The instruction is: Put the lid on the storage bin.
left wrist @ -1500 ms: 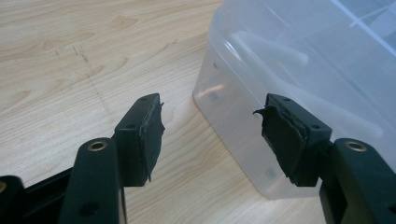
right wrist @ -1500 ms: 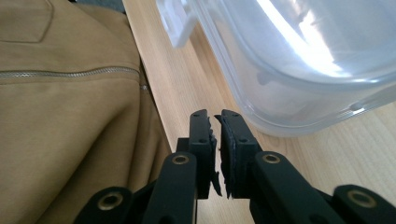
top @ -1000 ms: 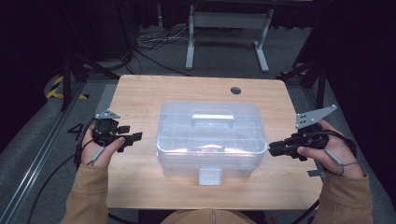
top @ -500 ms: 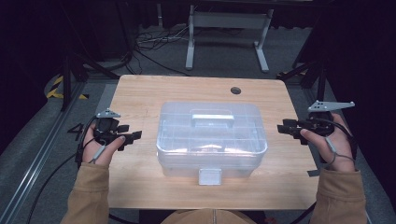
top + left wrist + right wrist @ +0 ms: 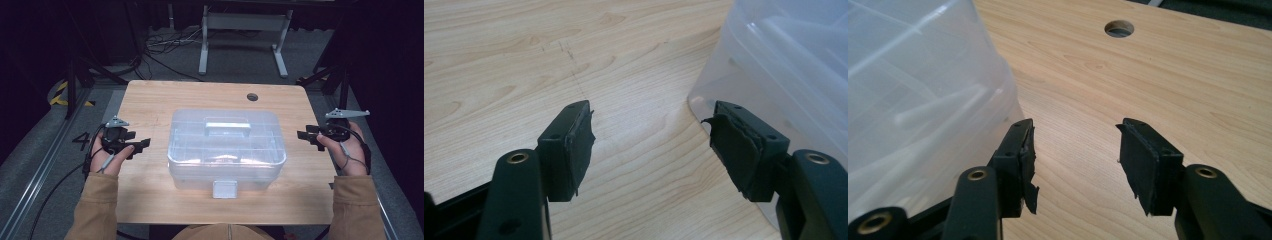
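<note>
Wood-grain tabletop (image 5: 150, 100), pale, one round cable hole (image 5: 252, 96) near its far edge. At the left, your left hand (image 5: 107, 155) rests over the table's left margin with the left gripper (image 5: 142, 146), jaws pointing inward toward the centre; from the left gripper view (image 5: 651, 135) the jaws stand wide apart with bare wood between the pads and nothing held, the right-hand pad close beside the box's wall but not pressing it. In the middle sits the clear plastic box (image 5: 227, 150), lid on, a moulded handle (image 5: 227, 126) on top and a whitish latch (image 5: 224, 189) at the near side, facing you; contents show only as vague shapes through the plastic. At the right, your right hand (image 5: 345, 150) carries the right gripper (image 5: 305, 137) just off the box's right end, apart from it. From the right gripper view (image 5: 1075, 145) its jaws have just been opening and stand apart, empty, with the box (image 5: 913, 100) beside the left jaw. Tan sleeves (image 5: 97, 207) enter from the bottom.
</note>
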`<state>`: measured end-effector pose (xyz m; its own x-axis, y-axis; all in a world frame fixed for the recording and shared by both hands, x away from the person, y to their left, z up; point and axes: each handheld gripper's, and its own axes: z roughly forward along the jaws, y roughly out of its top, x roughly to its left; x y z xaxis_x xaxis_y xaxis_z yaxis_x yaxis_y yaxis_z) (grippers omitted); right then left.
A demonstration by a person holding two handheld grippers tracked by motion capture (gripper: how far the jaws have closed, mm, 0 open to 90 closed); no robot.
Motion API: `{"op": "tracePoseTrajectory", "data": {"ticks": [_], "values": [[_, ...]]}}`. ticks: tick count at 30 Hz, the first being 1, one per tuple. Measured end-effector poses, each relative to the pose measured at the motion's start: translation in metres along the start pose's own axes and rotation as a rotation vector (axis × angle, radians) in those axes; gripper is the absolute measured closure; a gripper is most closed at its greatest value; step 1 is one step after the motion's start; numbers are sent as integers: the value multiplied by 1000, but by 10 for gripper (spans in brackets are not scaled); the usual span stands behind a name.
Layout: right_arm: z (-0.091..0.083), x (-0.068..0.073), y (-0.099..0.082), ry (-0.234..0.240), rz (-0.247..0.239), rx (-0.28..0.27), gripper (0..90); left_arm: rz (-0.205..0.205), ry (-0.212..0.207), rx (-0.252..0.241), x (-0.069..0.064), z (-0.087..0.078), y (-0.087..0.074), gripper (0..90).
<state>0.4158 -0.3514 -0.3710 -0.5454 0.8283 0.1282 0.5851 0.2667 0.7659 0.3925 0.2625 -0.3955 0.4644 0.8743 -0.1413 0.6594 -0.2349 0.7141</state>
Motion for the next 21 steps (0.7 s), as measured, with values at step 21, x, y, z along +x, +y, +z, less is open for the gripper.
{"op": "tracePoseTrajectory", "data": {"ticks": [21], "values": [[48, -35, -33, -48, 50, 67, 471, -11, 18, 45, 14, 21, -12, 331]]}}
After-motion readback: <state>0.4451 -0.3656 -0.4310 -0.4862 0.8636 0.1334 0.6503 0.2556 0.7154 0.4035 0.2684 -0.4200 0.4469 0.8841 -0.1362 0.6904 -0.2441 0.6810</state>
